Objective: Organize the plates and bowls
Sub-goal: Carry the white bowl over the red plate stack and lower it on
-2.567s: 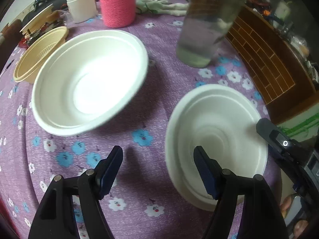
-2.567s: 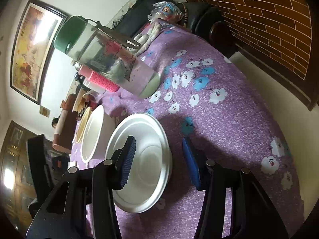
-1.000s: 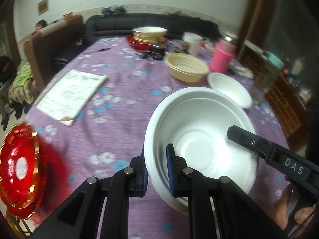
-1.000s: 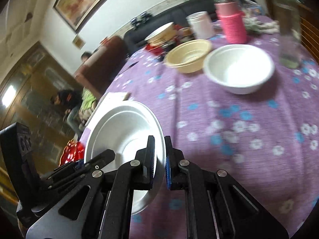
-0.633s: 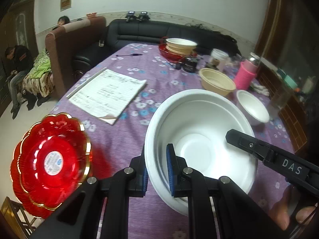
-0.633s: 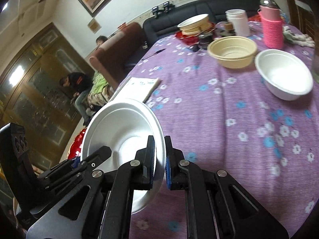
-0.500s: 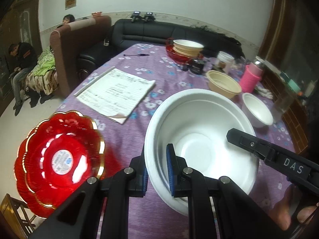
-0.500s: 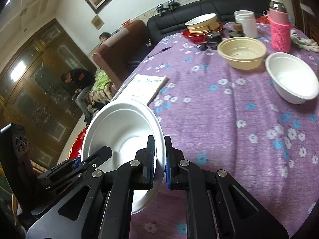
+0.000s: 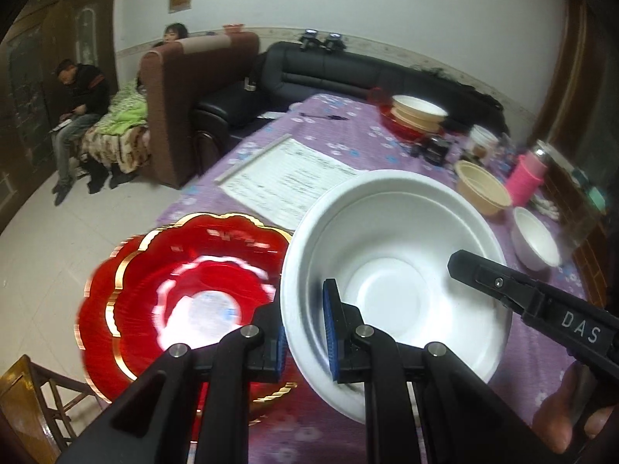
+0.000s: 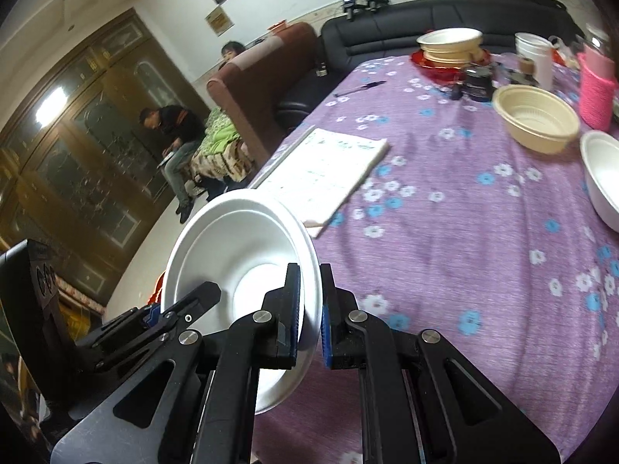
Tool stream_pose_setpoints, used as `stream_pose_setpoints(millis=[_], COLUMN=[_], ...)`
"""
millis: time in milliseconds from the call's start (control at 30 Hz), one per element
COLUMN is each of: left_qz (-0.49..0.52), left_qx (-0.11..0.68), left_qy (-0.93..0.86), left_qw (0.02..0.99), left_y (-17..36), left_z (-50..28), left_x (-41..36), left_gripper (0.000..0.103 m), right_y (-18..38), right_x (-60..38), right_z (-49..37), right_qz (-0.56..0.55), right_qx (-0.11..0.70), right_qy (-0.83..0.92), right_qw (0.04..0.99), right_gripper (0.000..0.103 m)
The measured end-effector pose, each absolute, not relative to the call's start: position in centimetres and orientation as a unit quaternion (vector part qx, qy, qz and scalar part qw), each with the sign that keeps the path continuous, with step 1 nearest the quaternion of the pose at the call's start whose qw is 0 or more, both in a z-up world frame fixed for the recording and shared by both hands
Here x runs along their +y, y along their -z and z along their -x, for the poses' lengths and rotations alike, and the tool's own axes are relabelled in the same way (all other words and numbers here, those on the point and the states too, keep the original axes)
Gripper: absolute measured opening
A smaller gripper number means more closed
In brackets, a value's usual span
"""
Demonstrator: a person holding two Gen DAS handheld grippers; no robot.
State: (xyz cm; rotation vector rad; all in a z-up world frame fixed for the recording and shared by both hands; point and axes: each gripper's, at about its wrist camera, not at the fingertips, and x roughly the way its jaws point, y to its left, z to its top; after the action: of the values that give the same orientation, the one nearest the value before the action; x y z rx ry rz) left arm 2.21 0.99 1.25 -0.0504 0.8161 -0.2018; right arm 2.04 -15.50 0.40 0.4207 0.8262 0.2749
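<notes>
A white foam bowl [image 9: 390, 266] is held by both grippers above the near left end of the purple table. My left gripper [image 9: 305, 336] is shut on its left rim. My right gripper [image 10: 309, 309] is shut on its right rim, and the bowl [image 10: 240, 255] tilts toward the left there. A red scalloped plate with gold trim [image 9: 182, 294] lies at the table's near left edge, just left of the bowl; a sliver of it shows in the right wrist view [image 10: 156, 290].
On the purple flowered tablecloth [image 10: 464, 239] lie a notebook [image 10: 329, 166], a beige bowl [image 10: 536, 120], a second white bowl [image 10: 603, 178], a pink cup [image 10: 595, 92] and a stack of bowls on a red plate [image 10: 448, 52]. A wooden chair [image 9: 27, 398] stands near left.
Both grippers closed on the white bowl, lifted it from the table's right end and carried it left along the table. The red plate has come into view and now lies close beside the bowl.
</notes>
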Motion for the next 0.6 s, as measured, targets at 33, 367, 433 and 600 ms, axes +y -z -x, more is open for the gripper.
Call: stream_pose_setpoints(millis=[33, 367, 433, 600], left_qz=[0.026, 0.045, 0.048, 0.054], left_qx=[0.396, 0.408, 0.41, 0.42], left_qy=[0.094, 0.047, 0.04, 0.03], left_qw=[0.913, 0.911, 0.91, 0.906], left_y=[-1.3, -1.1, -0.9, -0.1], left_z=[-2.3, -2.8, -2.8, -3.2], left_x=[1.5, 7.2, 7.9, 8.9], left_gripper=[0.015, 0.015, 0.015, 0.015], right_y=[-0.5, 0.5, 0.9, 2.1], right_x=[-14.8, -8.2, -7.4, -5.8], right_z=[-2.3, -4.7, -4.9, -5.1], right_qz=[-0.2, -0.184, -0.18, -0.17], right_qx=[0.398, 0.414, 0.416, 0.425], right_qy=[-0.137, -0.187, -0.19, -0.194], right_qw=[0.885, 0.872, 0.871, 0.868], right_gripper=[0.009, 0.009, 0.009, 0.009])
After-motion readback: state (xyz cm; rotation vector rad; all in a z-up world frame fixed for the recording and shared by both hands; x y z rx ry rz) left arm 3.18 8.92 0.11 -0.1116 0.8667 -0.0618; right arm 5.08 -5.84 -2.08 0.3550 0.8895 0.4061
